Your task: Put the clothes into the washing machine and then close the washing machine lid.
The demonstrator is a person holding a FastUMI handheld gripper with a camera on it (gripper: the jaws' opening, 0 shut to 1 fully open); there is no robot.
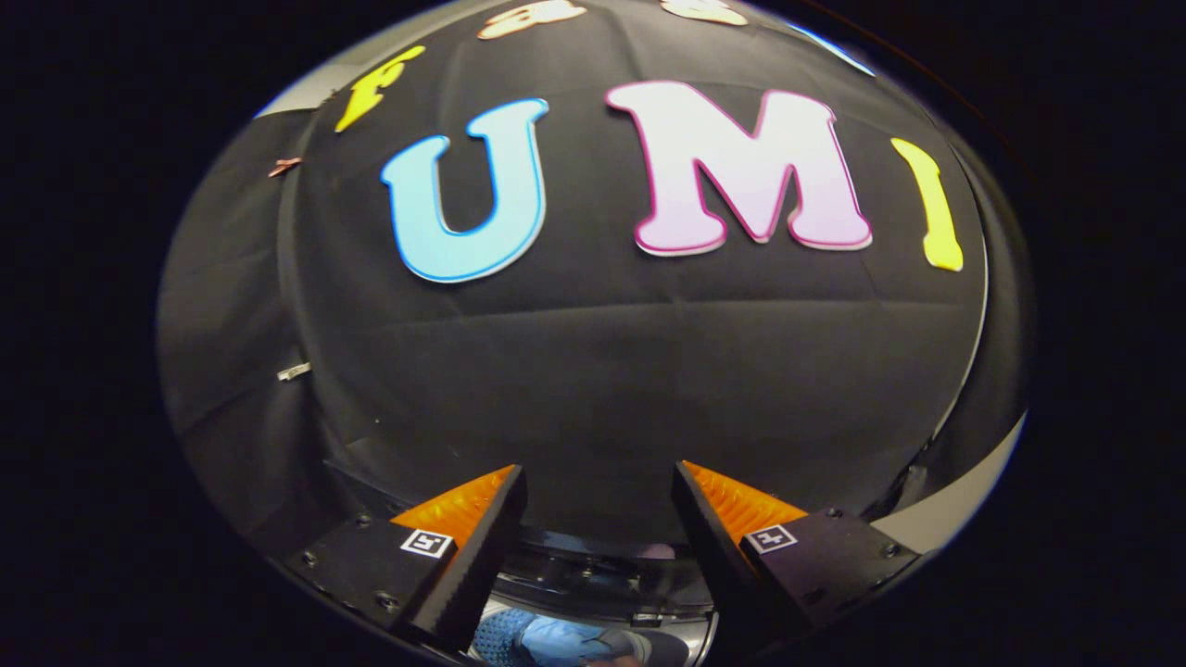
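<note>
One set of tongs [598,519], with two fingers [463,556] spread apart and nothing held between them; each finger carries one small square marker, so two markers [427,543] in all. One washing machine [593,579], its dark rim curving between and below the fingers at 6 o'clock. Inside its opening lies one visible bundle of clothes [556,641], bluish; how many separate garments make it up cannot be told. One black cloth wall [630,371] beyond the fingers, toward 12 o'clock.

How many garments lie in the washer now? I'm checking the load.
1 visible: a blue garment in the drum, below and between the open gripper fingers. More may be hidden.
</note>
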